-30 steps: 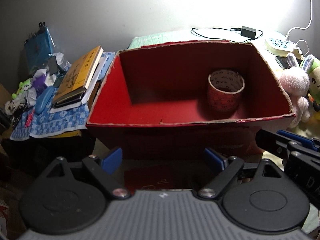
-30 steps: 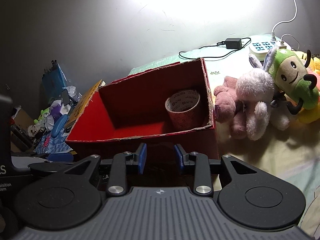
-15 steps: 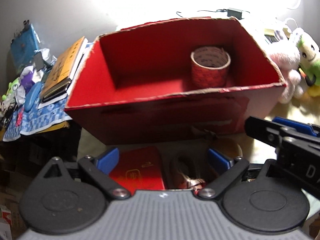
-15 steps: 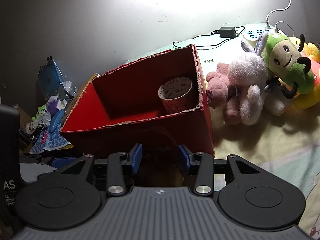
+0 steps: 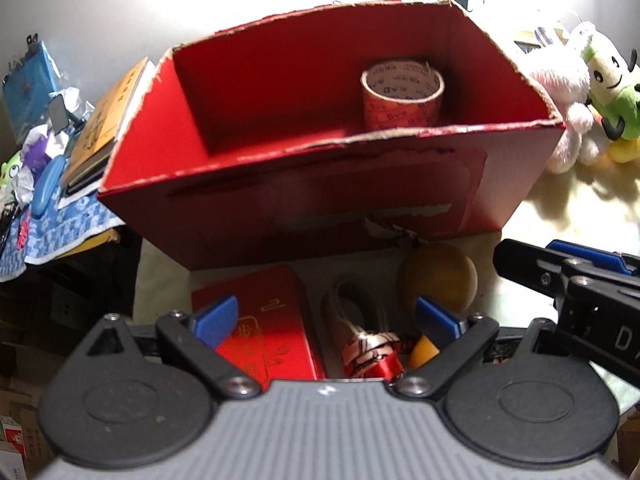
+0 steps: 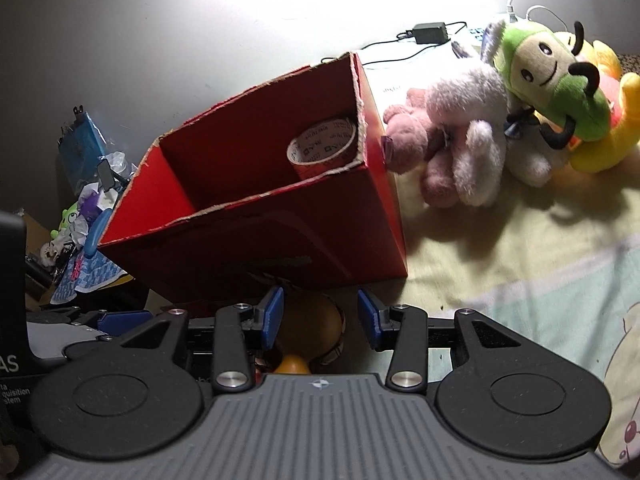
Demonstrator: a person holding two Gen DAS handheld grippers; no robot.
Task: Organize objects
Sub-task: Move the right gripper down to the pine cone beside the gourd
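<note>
A red cardboard box (image 5: 320,200) stands open-topped on the bed, also in the right wrist view (image 6: 280,232). A roll of printed tape (image 5: 402,96) (image 6: 322,148) stands upright in its right back corner. In front of the box lie a flat red packet with gold print (image 5: 272,320), a small red-and-white shoe (image 5: 360,320), a tan ball (image 5: 438,276) and a small orange ball (image 5: 424,354). My left gripper (image 5: 326,320) hangs open wide above the packet and shoe. My right gripper (image 6: 322,316) is open over the tan ball (image 6: 312,324); its pads are not pressing on it.
Plush toys (image 6: 472,140) and a green one (image 6: 552,80) lie right of the box on the pale sheet (image 6: 520,260). Books (image 5: 108,120) and clutter on a blue-white cloth (image 5: 60,220) sit left of it. A charger with cable (image 6: 430,32) lies behind.
Both grippers have sunk and tipped downward, bringing the packet, shoe and balls in front of the box into view. The right jaws have widened.
</note>
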